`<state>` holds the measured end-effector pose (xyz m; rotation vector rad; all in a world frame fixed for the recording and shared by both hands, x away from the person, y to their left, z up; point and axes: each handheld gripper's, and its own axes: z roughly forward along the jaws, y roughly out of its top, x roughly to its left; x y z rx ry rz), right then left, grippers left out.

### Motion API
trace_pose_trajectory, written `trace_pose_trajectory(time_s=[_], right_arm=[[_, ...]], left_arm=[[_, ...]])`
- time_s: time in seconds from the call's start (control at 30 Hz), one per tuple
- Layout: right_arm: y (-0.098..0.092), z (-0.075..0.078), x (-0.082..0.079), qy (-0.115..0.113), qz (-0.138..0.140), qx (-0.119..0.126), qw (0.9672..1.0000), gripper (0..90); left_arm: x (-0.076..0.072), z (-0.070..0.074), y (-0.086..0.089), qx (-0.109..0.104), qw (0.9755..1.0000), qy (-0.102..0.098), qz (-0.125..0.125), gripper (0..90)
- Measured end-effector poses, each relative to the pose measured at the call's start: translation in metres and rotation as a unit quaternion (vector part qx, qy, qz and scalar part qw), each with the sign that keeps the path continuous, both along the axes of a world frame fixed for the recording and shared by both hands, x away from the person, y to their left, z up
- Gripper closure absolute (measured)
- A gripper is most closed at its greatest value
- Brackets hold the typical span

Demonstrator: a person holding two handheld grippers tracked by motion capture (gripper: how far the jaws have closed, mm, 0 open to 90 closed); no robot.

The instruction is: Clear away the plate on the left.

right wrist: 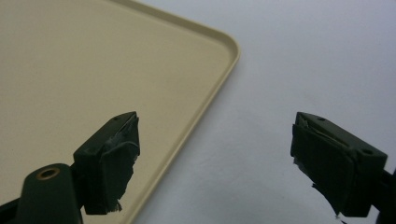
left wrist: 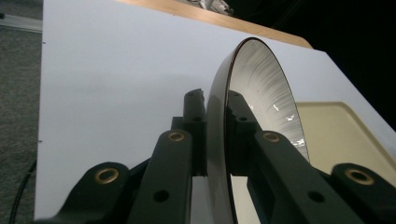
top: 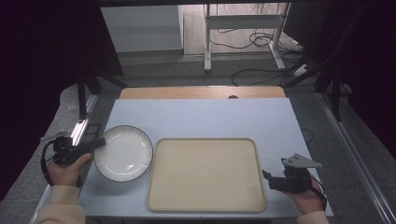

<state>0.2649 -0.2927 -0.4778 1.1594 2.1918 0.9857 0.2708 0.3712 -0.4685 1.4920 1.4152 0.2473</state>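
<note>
I find no readable text, label, brand, number or sign on anything before me, from any of the views.

Left gripper (top: 100, 143) clamped, right gripper (right wrist: 215, 163) open

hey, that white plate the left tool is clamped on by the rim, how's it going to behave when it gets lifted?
The plate looks rigid, so it probably won't flex. Its glossy glaze, with highlights in the left gripper view, suggests it could slip between the pads. The left tool holds only the rim at one edge, so the far side may droop. It looks like ceramic, likely breakable.
</note>
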Motion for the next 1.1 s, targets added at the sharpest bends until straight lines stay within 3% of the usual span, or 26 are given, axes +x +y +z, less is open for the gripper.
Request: trace_pose_trajectory(time_s=[0.17,0.47,1.1], right_arm=[[0.001,0.000,0.000,0.001,0.001,-0.001,1.0000,16.2],[-0.001,-0.001,-0.001,0.003,-0.002,-0.004,1.0000,16.2],[0.001,-0.003,0.000,0.004,0.004,-0.010,0.9999,16.2]], left_arm=[[0.001,0.001,-0.005,-0.011,0.9999,-0.005,-0.008,81.8],[0.004,0.006,-0.024,-0.004,0.9996,-0.013,-0.026,81.8],[0.007,0.009,-0.044,-0.012,0.9982,-0.021,-0.055,81.5]])
